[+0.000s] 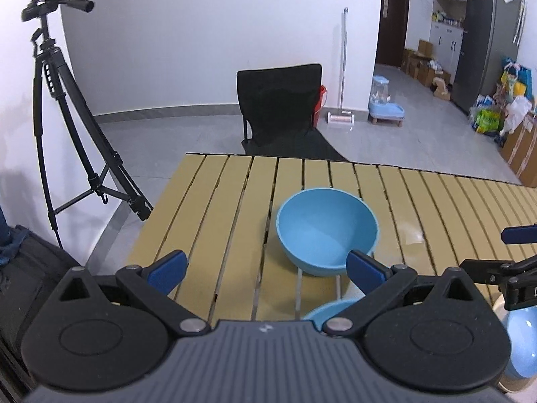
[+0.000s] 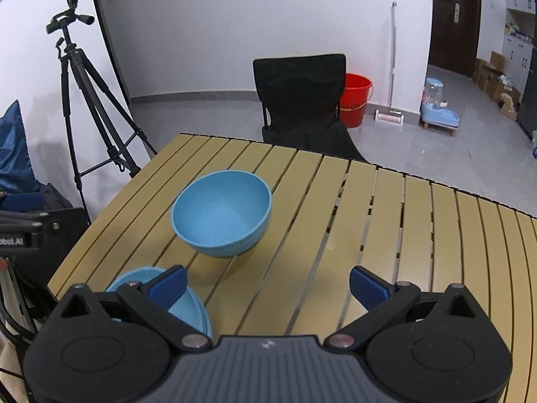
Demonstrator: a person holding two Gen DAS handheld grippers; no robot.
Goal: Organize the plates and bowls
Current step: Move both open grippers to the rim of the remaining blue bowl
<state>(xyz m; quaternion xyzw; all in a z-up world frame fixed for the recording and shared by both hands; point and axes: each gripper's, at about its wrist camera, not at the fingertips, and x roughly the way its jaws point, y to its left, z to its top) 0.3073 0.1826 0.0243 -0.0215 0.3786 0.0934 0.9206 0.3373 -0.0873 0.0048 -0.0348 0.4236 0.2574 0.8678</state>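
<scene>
A deep blue bowl (image 1: pixel 327 231) (image 2: pixel 221 213) stands upright and empty on the slatted tan table (image 1: pixel 218 201) (image 2: pixel 419 235). Nearer me lies a shallow blue dish (image 2: pixel 188 305) (image 1: pixel 327 312), partly hidden behind the gripper bodies. My left gripper (image 1: pixel 266 268) is open, with its right finger just in front of the bowl's near side and nothing between the fingers. My right gripper (image 2: pixel 268 285) is also open and empty, to the right of the dish and short of the bowl; its left finger overlaps the dish. It shows at the right edge of the left wrist view (image 1: pixel 496 250).
A glossy pale-blue item (image 1: pixel 522 346) sits at the table's near right corner. A black folding chair (image 2: pixel 302 100) stands behind the far edge. A camera tripod (image 1: pixel 63 117) is off the left side, and a red bucket (image 2: pixel 355 100) is on the floor.
</scene>
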